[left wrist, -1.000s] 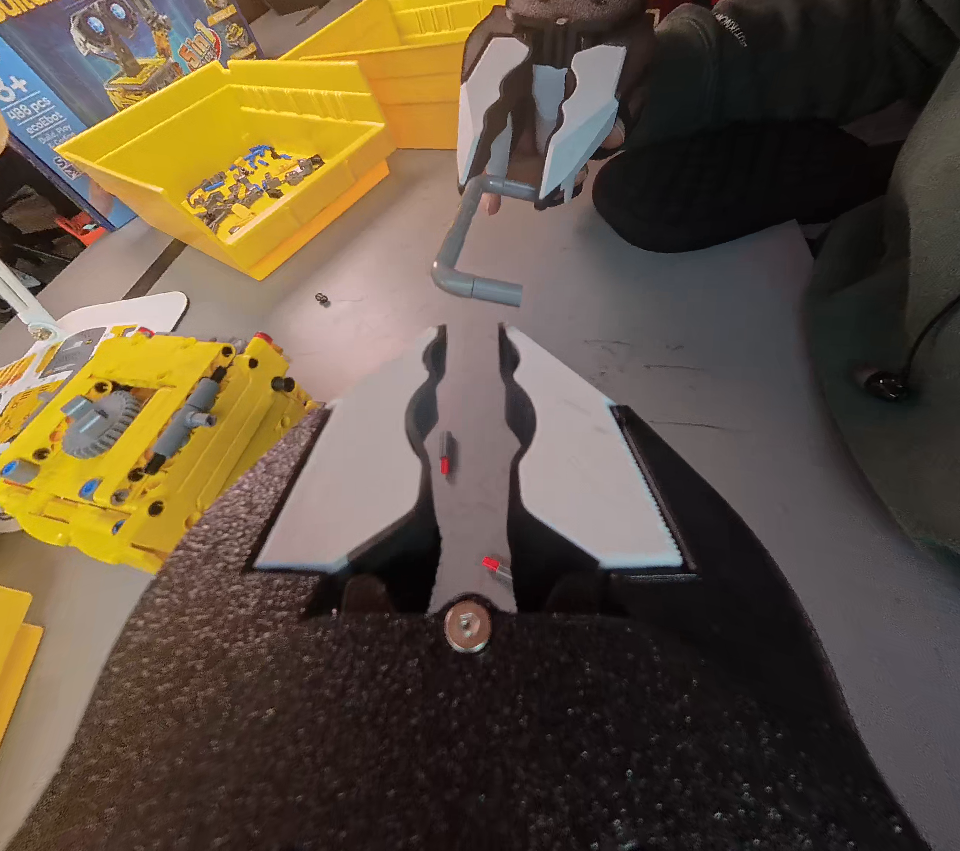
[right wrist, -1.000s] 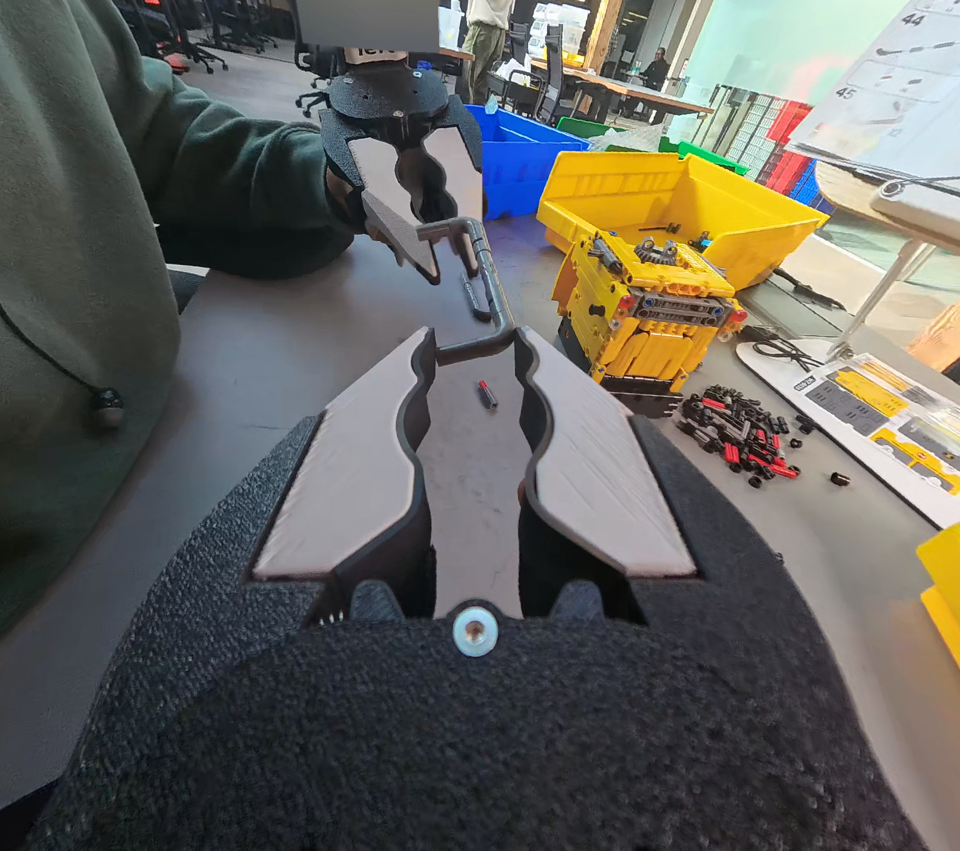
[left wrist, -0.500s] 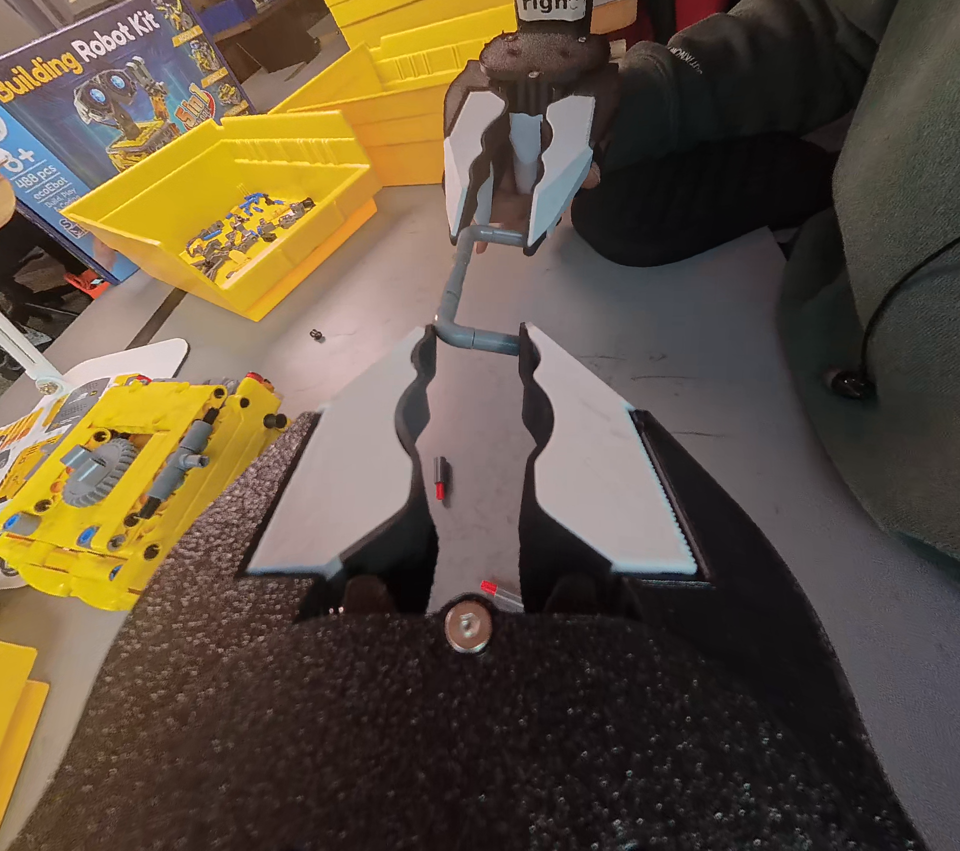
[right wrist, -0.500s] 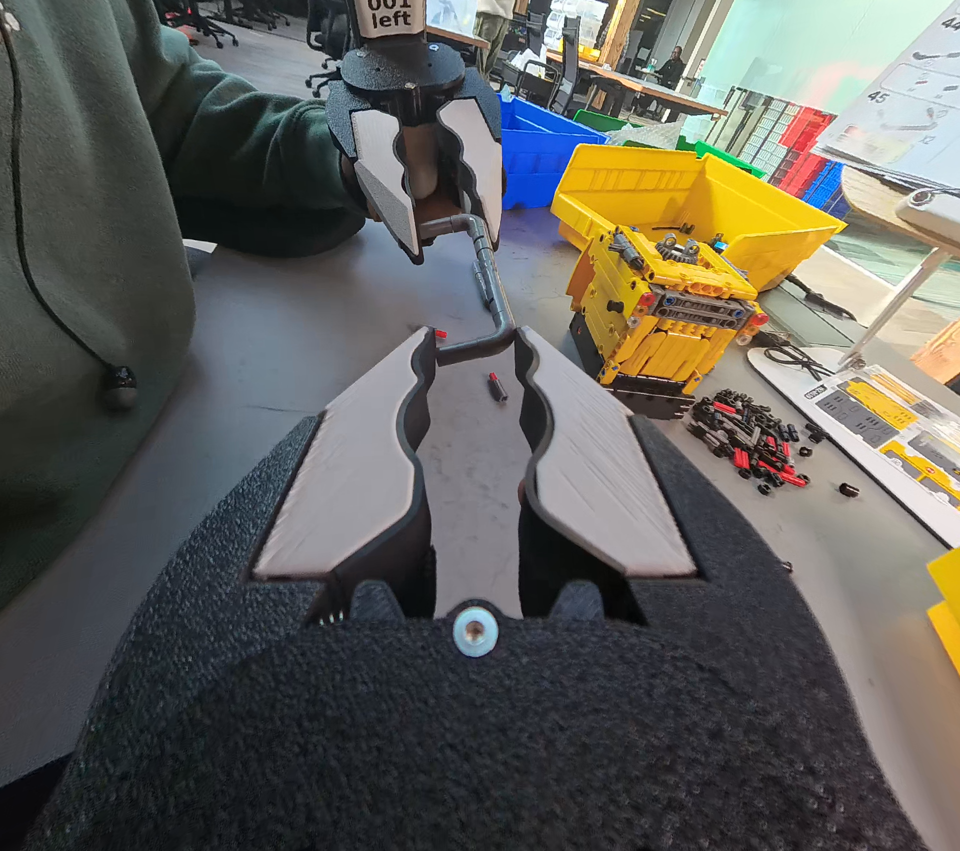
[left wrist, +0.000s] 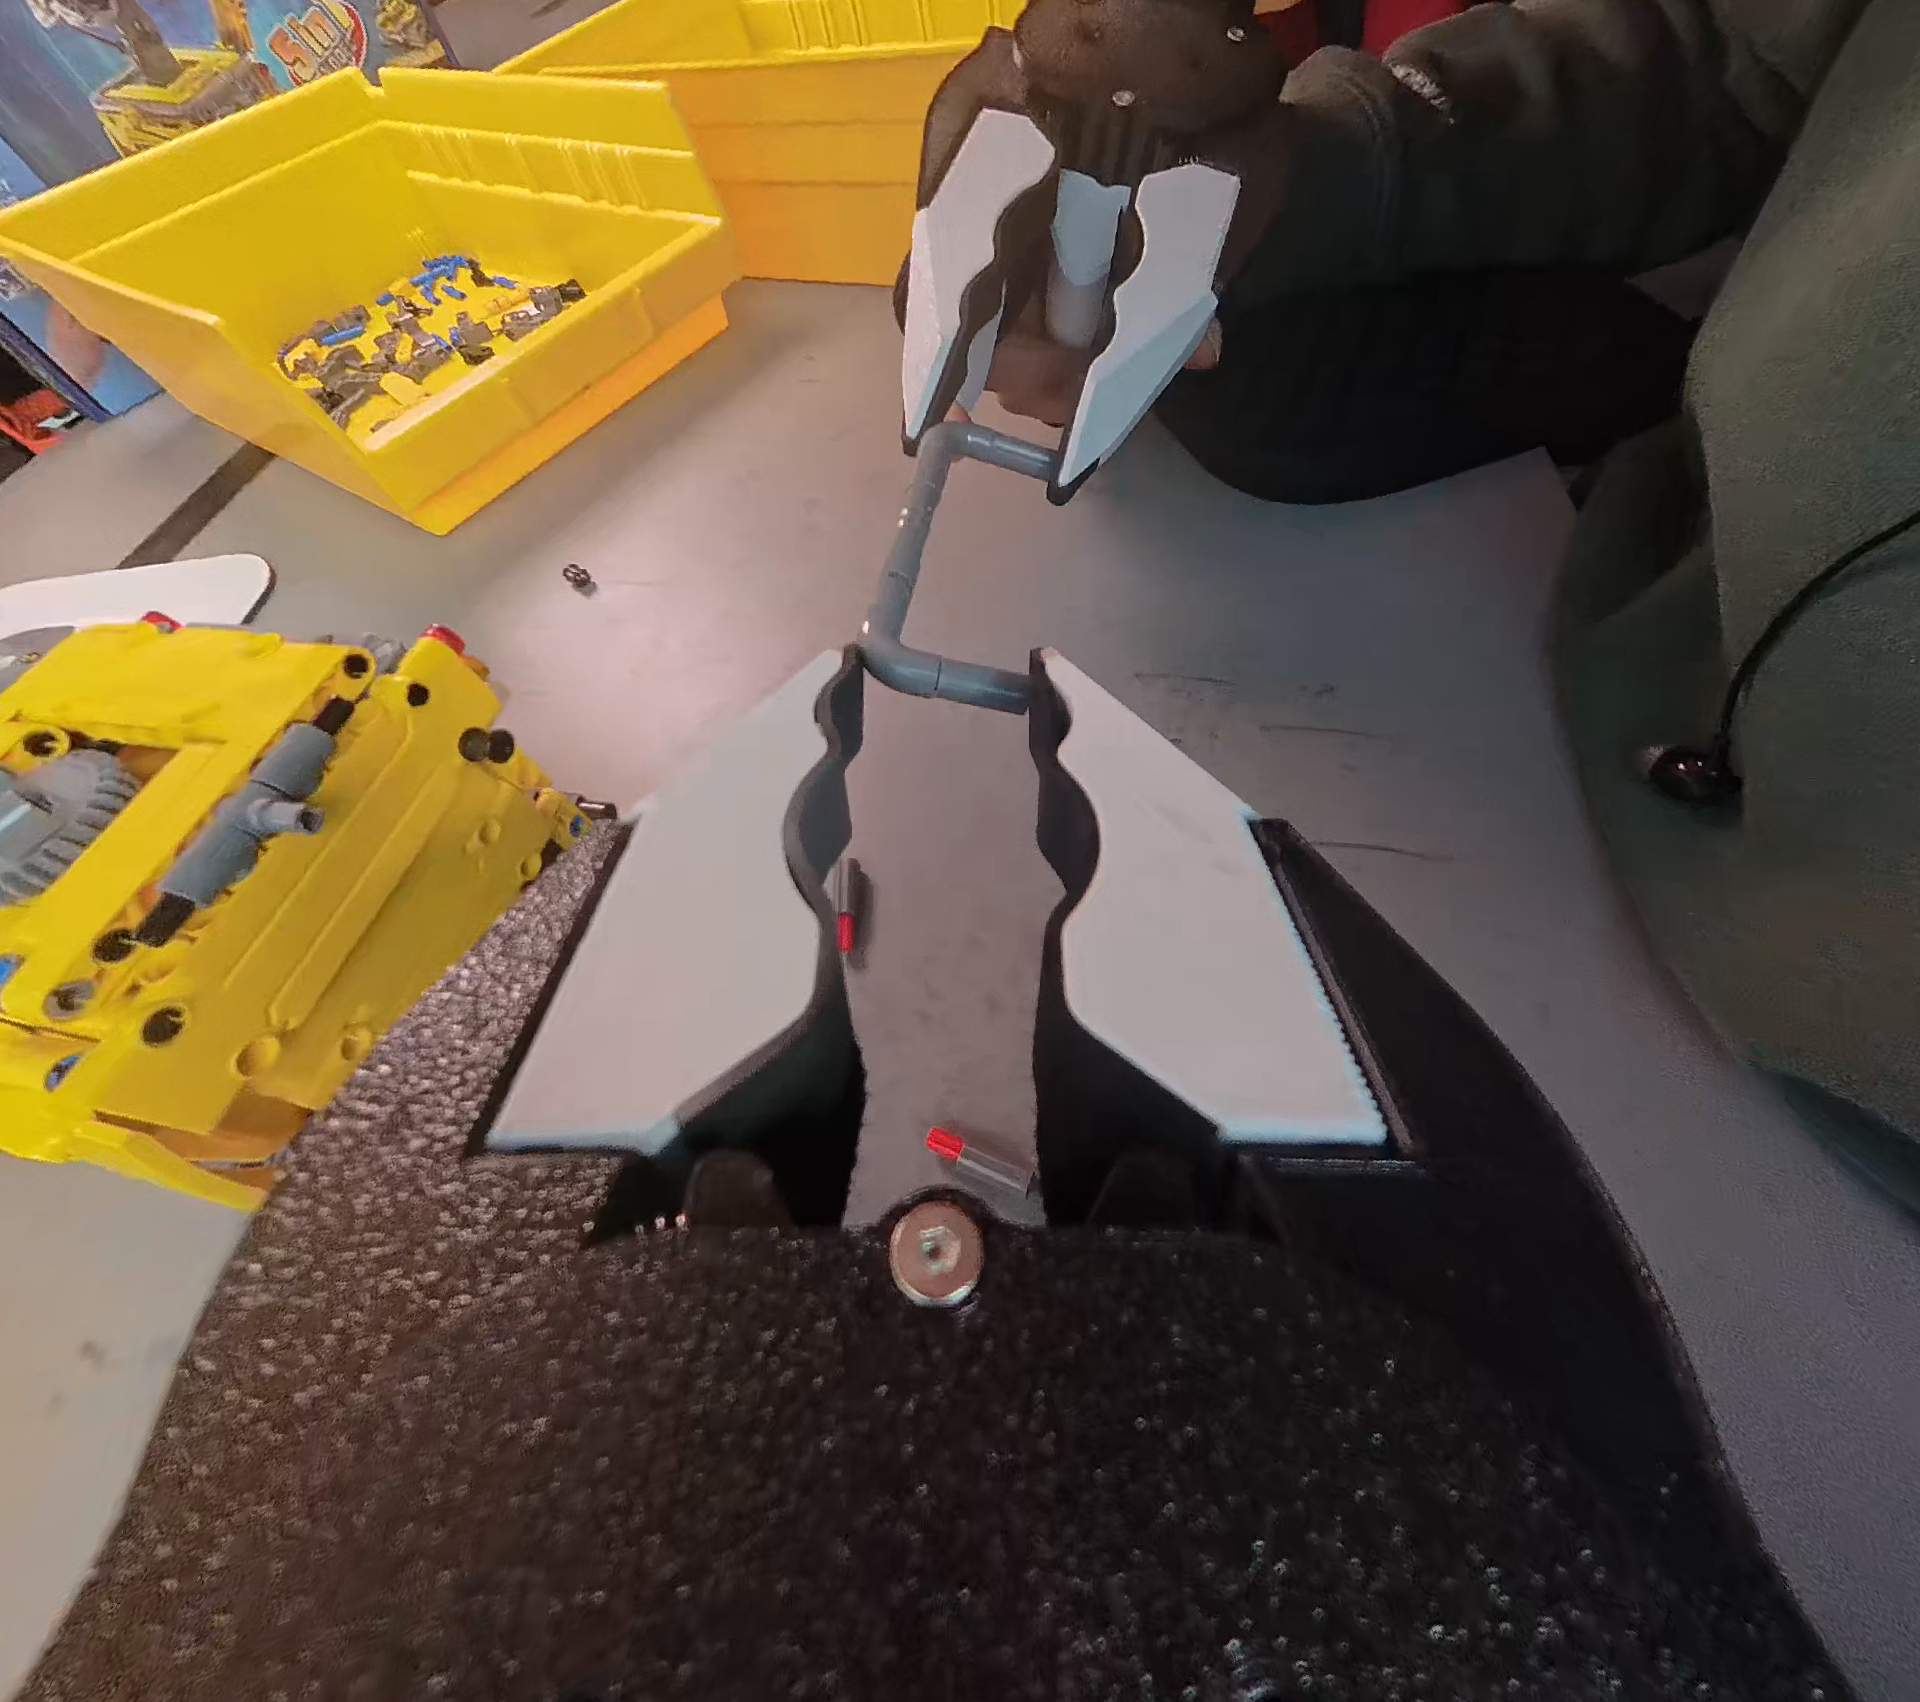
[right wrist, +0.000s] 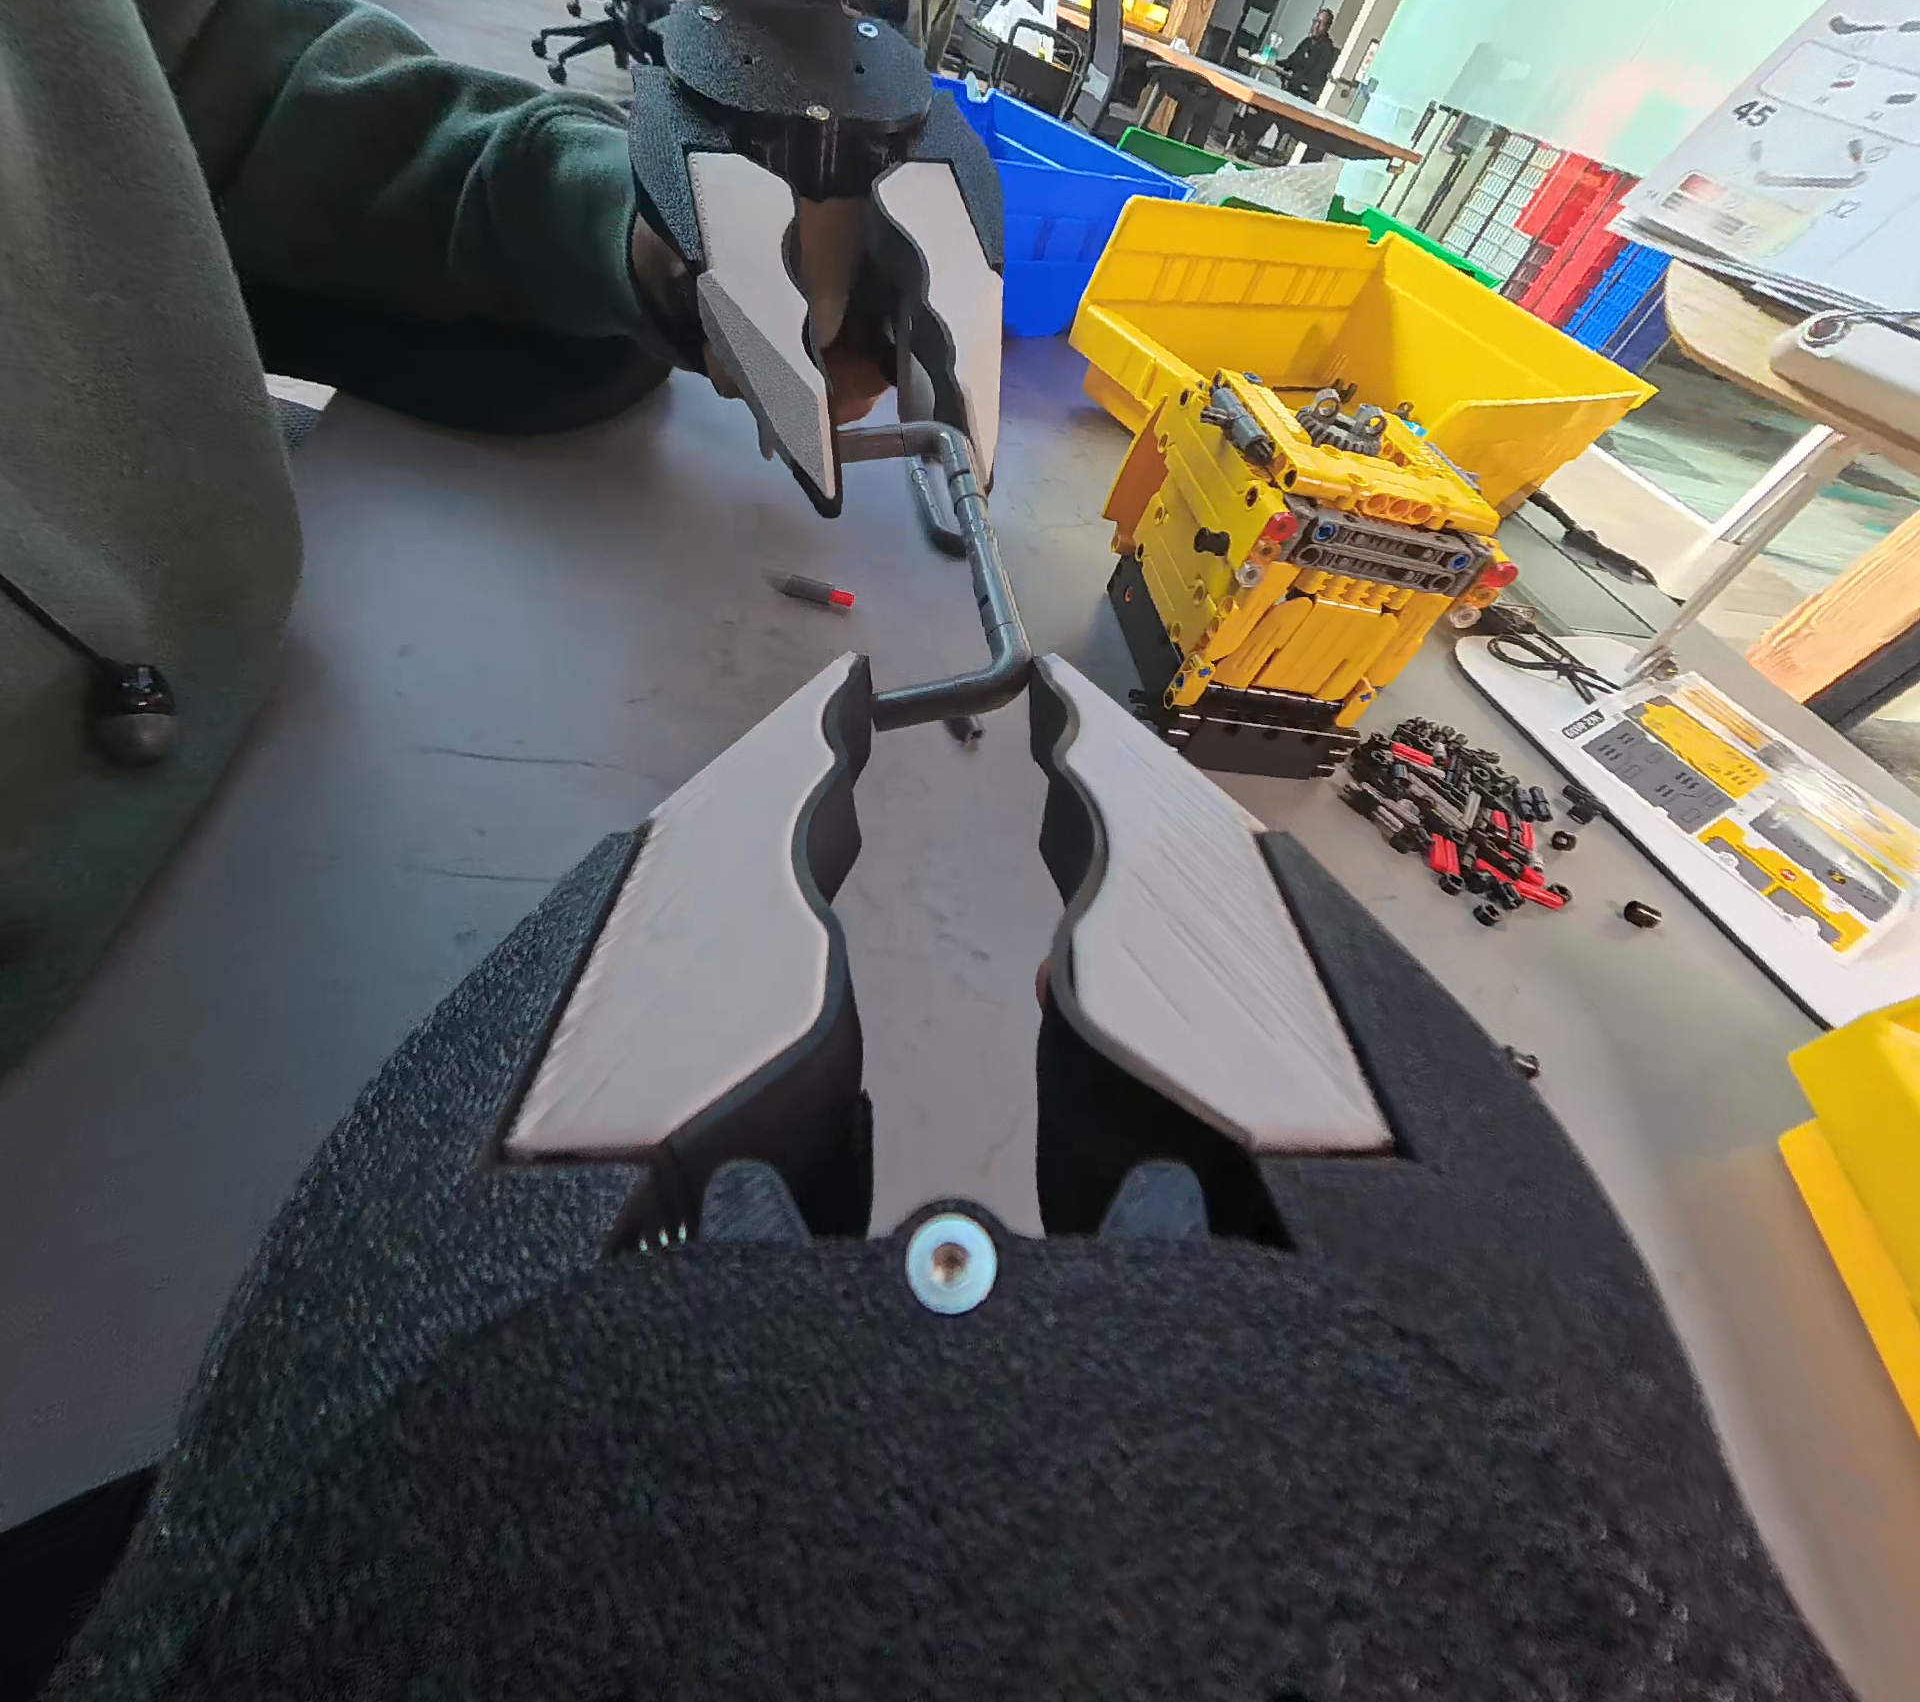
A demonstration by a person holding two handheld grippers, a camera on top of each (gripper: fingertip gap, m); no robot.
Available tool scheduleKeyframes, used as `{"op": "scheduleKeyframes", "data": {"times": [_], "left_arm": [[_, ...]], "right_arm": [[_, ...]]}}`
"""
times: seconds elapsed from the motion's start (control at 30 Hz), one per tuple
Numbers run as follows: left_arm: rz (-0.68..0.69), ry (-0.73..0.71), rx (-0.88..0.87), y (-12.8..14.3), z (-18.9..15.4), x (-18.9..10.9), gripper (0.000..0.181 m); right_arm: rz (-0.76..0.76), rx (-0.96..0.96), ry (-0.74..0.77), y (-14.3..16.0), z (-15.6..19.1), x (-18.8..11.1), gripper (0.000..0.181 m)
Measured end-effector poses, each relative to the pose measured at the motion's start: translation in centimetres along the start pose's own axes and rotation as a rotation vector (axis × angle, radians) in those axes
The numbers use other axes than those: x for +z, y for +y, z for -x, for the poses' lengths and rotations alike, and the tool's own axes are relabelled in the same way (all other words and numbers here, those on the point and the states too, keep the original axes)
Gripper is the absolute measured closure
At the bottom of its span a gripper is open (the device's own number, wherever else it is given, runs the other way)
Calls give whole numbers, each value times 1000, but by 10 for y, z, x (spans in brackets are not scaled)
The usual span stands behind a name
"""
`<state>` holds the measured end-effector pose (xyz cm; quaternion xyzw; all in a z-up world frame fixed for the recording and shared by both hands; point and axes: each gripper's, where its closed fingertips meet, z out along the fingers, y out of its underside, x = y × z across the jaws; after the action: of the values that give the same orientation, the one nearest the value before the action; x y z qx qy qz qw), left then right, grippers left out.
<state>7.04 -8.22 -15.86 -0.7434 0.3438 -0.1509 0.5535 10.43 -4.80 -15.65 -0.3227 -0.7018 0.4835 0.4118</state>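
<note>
Grey table (left wrist: 1351,613) fills the low part of both views, with a big busy room of desks and chairs behind it. Both grippers hold one bent grey pipe piece (left wrist: 914,551), up off the table. It is thin and dark grey, shaped like a crank: a short end, a long straight middle made of small joined bits, then another short end turned the other way. In the left wrist view, the left gripper (left wrist: 945,676) sits at the middle of the frame, its two tips pinching the near short end. The right gripper (left wrist: 987,457) is above it in the frame, tips pinching the far short end. In the right wrist view the same pipe piece (right wrist: 982,582) runs from the right gripper (right wrist: 951,686) up to the left gripper (right wrist: 904,457). On the table under the left gripper lie two small grey pins with red tips (left wrist: 847,899). A yellow brick truck model (right wrist: 1309,572) stands at the right middle of the right wrist view, with a pile of small black and red pins (right wrist: 1455,831) just beside it. A yellow bin (left wrist: 364,281) holding small parts sits at the upper left of the left wrist view.
</note>
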Motion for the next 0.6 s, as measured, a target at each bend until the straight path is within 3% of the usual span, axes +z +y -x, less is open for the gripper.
{"op": "scheduleKeyframes", "data": {"times": [0.17, 0.3, 0.43, 0.6], "left_arm": [[-77, 113, -274, 2, 5, -1, 144], [-117, 150, -479, 2, 15, -1, 170], [31, 57, -464, 27, 24, 10, 164], [84, -96, -401, 37, 49, -2, 156]], "right_arm": [[25, -158, 93, 0, -8, 4, 151], [69, -309, 142, 2, -6, 7, 151], [198, -272, 158, 26, -14, 11, 151], [516, -63, 285, 80, -57, -7, 151]]}}
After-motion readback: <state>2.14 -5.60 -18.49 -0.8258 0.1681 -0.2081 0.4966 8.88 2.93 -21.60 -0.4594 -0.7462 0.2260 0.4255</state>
